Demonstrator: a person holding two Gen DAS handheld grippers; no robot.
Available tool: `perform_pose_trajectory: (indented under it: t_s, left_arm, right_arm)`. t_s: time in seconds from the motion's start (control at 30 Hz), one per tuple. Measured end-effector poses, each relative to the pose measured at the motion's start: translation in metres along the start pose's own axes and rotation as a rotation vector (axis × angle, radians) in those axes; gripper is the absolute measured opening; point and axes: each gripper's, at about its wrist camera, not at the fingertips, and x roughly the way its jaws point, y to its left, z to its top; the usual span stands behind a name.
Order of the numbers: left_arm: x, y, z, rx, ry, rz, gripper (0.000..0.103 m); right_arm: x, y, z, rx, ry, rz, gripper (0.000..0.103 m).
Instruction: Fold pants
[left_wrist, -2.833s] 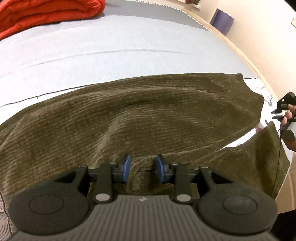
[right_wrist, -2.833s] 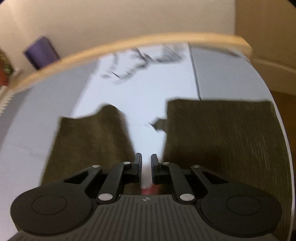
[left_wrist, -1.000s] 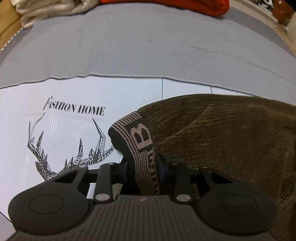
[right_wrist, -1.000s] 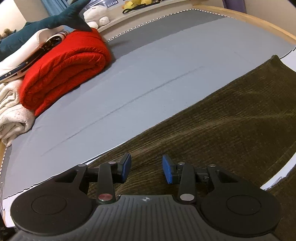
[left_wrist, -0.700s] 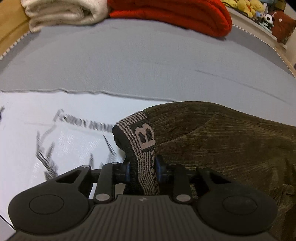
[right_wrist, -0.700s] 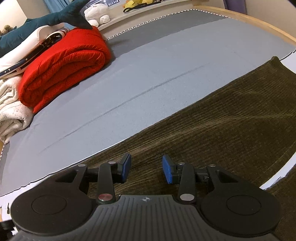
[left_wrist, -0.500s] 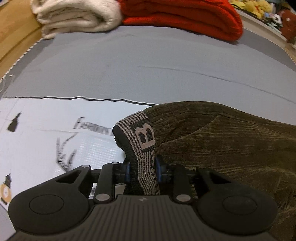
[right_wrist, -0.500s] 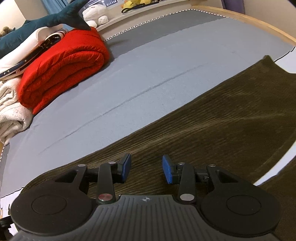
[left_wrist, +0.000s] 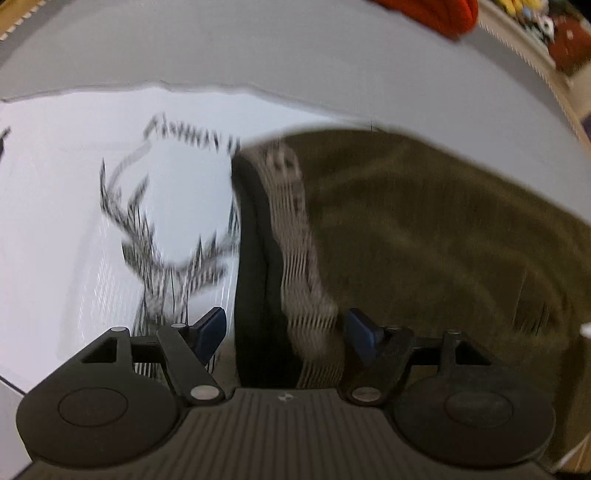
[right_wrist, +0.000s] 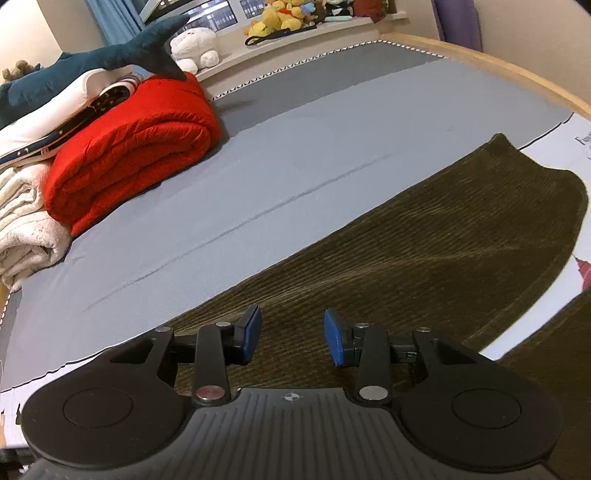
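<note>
The left tool (left_wrist: 282, 328) points steeply down with its jaws opening: the blue pads stand clear on either side of the waistband (left_wrist: 295, 258), which runs up between them without being pressed. From that band the olive corduroy pants (left_wrist: 424, 240) spread away to the right of the tool, lying on a white printed sheet (left_wrist: 74, 203) over the grey bed (left_wrist: 295, 48); the view is blurred, so finer creases cannot be read.

The right tool (right_wrist: 291, 332) hangs part open over the same pants (right_wrist: 424, 251) with nothing between its pads. The cloth stretches ahead and to its right as one long flat panel, and a second dark piece shows at the lower right edge. Well beyond, to the left, a red quilt (right_wrist: 136, 147) sits against folded white bedding.

The step in hand looks like letting go of the waistband after laying one half of the pants over the other. Next, the left tool would need to lift clear without dragging the band, and both tools would then need fresh holds to fold the length across.
</note>
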Motion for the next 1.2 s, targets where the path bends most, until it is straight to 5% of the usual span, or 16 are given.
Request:
perform_pose_trajectory:
  t_s: [0.13, 0.3, 0.47, 0.6, 0.67, 0.8, 0.9, 1.03, 1.2]
  left_arm:
    - [0.008, 0.002, -0.023, 0.034, 0.020, -0.040, 0.068]
    - [-0.007, -0.021, -0.039, 0.220, -0.076, 0.068, 0.035]
    - [-0.012, -0.019, -0.042, 0.202, -0.095, 0.147, 0.035]
    - [-0.021, -0.035, -0.041, 0.215, -0.084, 0.233, 0.057]
    - [-0.033, -0.045, -0.034, 0.199, -0.133, 0.268, 0.054]
    - [-0.056, -0.079, -0.029, 0.234, -0.264, 0.151, 0.054]
    - [-0.047, -0.099, -0.032, 0.279, -0.248, 0.080, 0.054]
    - [-0.002, -0.101, -0.042, 0.311, -0.043, 0.163, 0.056]
    - [-0.027, -0.113, -0.030, 0.272, -0.119, 0.153, 0.056]
  right_arm:
    - [-0.012, -0.012, -0.004, 0.035, -0.013, -0.013, 0.040]
    - [-0.018, -0.022, -0.016, 0.075, -0.006, -0.024, 0.040]
    - [-0.021, -0.025, -0.026, 0.074, 0.012, -0.020, 0.040]
    - [-0.024, -0.030, -0.024, 0.078, 0.016, -0.011, 0.040]
    - [-0.025, -0.031, -0.021, 0.084, 0.014, -0.005, 0.040]
    - [-0.023, -0.032, -0.017, 0.089, 0.007, 0.002, 0.040]
    - [-0.018, -0.034, -0.017, 0.096, 0.016, 0.006, 0.040]
    - [-0.006, -0.036, -0.017, 0.101, 0.050, -0.003, 0.040]
    - [0.002, -0.032, -0.009, 0.104, 0.055, 0.007, 0.040]
